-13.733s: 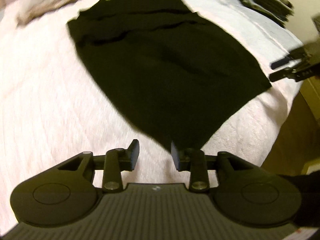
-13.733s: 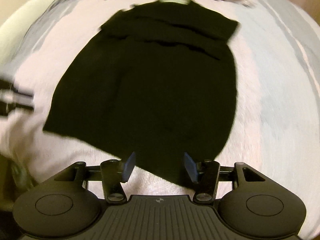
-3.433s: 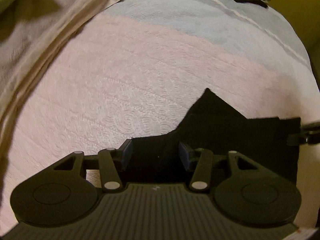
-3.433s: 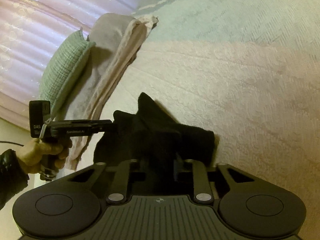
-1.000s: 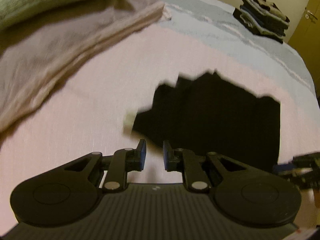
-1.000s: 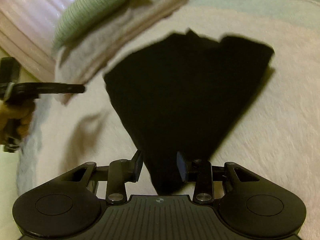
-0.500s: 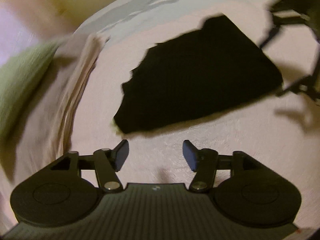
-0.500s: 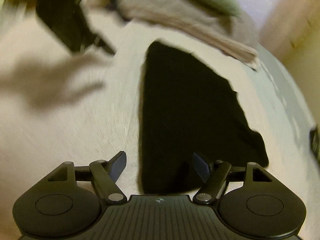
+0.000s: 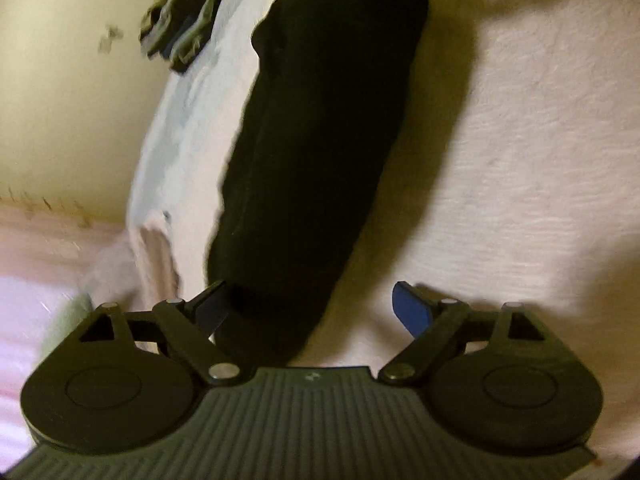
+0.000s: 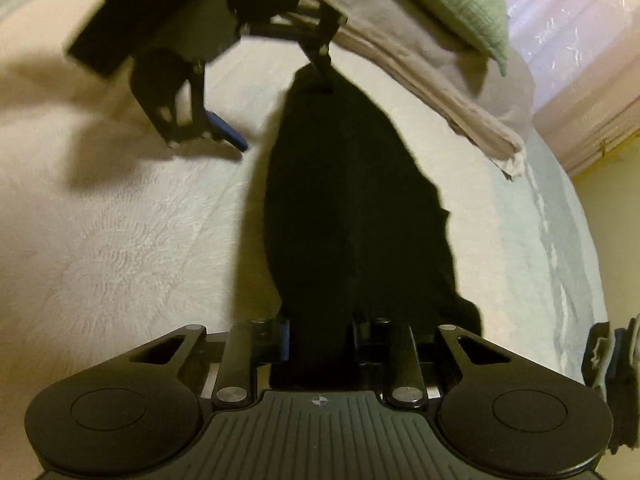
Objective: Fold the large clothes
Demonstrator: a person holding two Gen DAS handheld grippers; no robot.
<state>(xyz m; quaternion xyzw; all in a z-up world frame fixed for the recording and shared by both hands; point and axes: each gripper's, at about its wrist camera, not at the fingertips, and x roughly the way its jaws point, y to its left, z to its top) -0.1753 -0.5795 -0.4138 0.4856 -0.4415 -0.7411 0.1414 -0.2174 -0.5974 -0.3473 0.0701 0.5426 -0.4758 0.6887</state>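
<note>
A black garment (image 9: 320,140) lies folded into a long narrow strip on the pale bedcover (image 9: 520,168). My left gripper (image 9: 312,312) stands wide at one end of the strip. Its jaws are still opening, the cloth lies loose between them, and only the left pad (image 9: 212,306) is near its edge. In the right wrist view the black garment (image 10: 352,208) runs away from my right gripper (image 10: 320,340). Its jaws are closing, with the near end of the cloth filling the gap between them. At the strip's far end hangs the left gripper (image 10: 280,104).
A stack of folded clothes (image 9: 180,12) sits near the bed's far corner and shows as folded clothes (image 10: 612,360) at the right edge. A green pillow (image 10: 452,4) rests on a beige blanket (image 10: 440,80) by the pink curtain (image 10: 580,40). A yellow wall (image 9: 60,80) lies beyond the bed.
Both views have rolled sharply. The left jaws went from nearly shut to wide and came down to one end of the garment. The right jaws opened wide, then narrowed around the other end.
</note>
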